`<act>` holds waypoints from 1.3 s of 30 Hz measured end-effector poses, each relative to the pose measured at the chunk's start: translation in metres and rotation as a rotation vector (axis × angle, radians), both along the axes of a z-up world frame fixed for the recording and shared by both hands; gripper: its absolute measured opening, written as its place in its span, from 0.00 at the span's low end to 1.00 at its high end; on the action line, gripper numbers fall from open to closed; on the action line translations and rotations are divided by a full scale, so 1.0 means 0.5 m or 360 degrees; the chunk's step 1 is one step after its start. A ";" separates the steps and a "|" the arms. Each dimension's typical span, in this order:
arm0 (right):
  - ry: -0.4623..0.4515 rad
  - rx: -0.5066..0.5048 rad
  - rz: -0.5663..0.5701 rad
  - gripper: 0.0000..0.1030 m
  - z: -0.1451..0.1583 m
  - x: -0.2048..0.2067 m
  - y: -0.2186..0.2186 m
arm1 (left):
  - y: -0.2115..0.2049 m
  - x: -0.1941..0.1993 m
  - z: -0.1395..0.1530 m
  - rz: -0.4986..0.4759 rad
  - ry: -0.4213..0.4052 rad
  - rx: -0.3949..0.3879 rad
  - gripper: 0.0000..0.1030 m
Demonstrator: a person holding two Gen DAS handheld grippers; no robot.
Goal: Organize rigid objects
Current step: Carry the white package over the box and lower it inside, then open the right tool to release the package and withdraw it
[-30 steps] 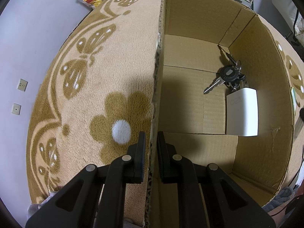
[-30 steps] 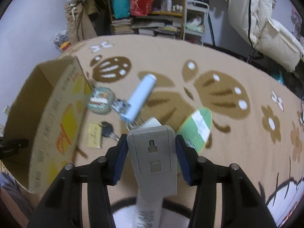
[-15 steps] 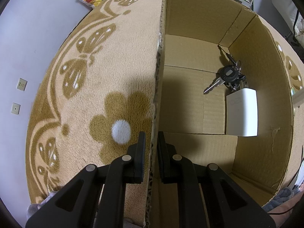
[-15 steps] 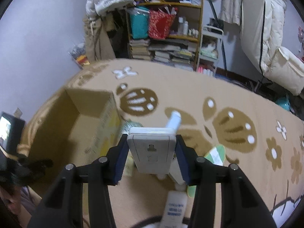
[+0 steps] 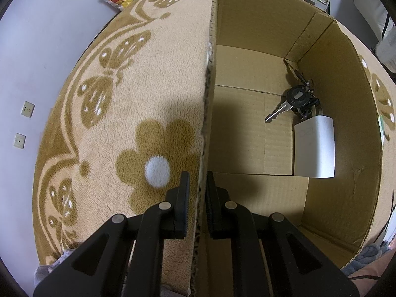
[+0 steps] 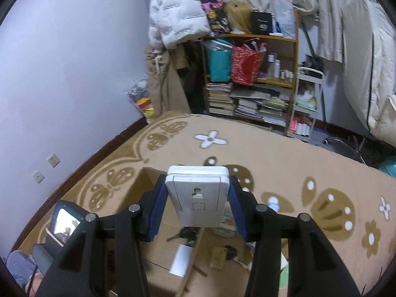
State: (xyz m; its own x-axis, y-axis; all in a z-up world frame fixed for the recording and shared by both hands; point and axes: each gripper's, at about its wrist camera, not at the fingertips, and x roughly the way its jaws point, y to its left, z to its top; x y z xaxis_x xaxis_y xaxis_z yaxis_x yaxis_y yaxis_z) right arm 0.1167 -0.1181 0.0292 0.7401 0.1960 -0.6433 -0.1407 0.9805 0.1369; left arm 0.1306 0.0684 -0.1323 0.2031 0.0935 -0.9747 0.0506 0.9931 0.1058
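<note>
An open cardboard box [image 5: 346, 148] sits on the patterned carpet. My left gripper [image 5: 198, 188] is shut on the box's left wall, one finger outside, one inside. On the box floor lie a bunch of keys [image 5: 294, 101] and a white flat device [image 5: 314, 148]. My right gripper [image 6: 196, 198] is shut on a white wall socket plate [image 6: 196, 198], held back side up, high over the box [image 6: 153, 247]. Below it I see the keys [image 6: 185, 235] and the white device [image 6: 180, 259] in the box.
Outside the box, on the carpet, lie a small yellowish card with a key [image 6: 217, 256], a round tin [image 6: 225, 227] and a pale blue cylinder [image 6: 273, 201]. A cluttered bookshelf [image 6: 252, 86] and hanging clothes stand at the back wall. The left gripper's screen [image 6: 64, 222] shows low left.
The right gripper has lifted the socket plate from near the carpet and carried it left, now above the box. The left gripper has kept its hold on the box wall.
</note>
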 end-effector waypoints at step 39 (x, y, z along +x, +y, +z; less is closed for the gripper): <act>0.0163 0.0146 0.0065 0.65 -0.150 0.022 0.027 | 0.011 0.005 0.004 0.0006 0.0006 -0.0020 0.11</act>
State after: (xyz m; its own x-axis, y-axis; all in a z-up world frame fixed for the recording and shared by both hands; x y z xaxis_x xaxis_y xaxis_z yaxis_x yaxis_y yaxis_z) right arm 0.1278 -0.1044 -0.0460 0.6617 0.2862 -0.6930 -0.1613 0.9570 0.2412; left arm 0.1331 0.0737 -0.1304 0.1991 0.0822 -0.9765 0.0475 0.9945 0.0934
